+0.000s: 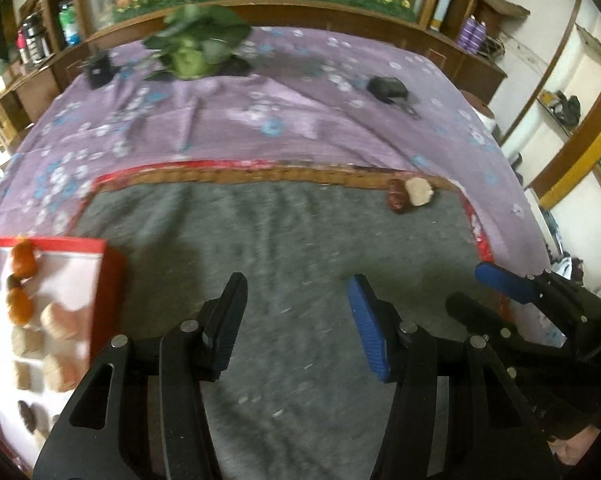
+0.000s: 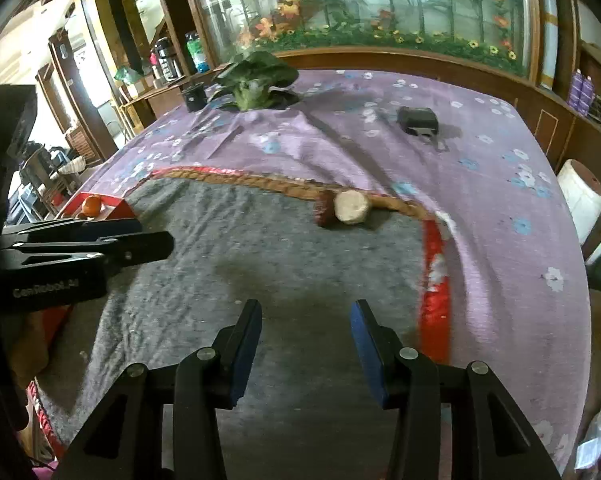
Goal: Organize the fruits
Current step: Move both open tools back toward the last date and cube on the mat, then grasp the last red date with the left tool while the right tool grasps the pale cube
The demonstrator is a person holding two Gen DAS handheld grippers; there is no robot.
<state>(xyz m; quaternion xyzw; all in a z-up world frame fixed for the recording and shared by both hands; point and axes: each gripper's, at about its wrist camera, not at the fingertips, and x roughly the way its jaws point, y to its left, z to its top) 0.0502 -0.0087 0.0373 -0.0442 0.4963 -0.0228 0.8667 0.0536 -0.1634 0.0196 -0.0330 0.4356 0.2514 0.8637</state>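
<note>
A dark red fruit [image 1: 396,197] and a pale beige piece [image 1: 419,191] lie side by side at the far edge of the grey mat [image 1: 284,248]; the right wrist view shows them too, the red fruit [image 2: 325,211] and the beige piece [image 2: 351,207]. A red-rimmed white tray [image 1: 104,276] at the left holds orange fruits [image 1: 23,259], beige pieces and dark ones. My left gripper [image 1: 296,320] is open and empty over the mat, right of the tray. My right gripper [image 2: 306,344] is open and empty, well short of the two loose pieces.
The mat lies on a bed with a purple flowered sheet [image 2: 500,184]. A leafy green vegetable [image 2: 256,80], a black cylinder [image 2: 194,98] and a black device [image 2: 418,120] lie on the far side. A wooden headboard and shelves stand behind.
</note>
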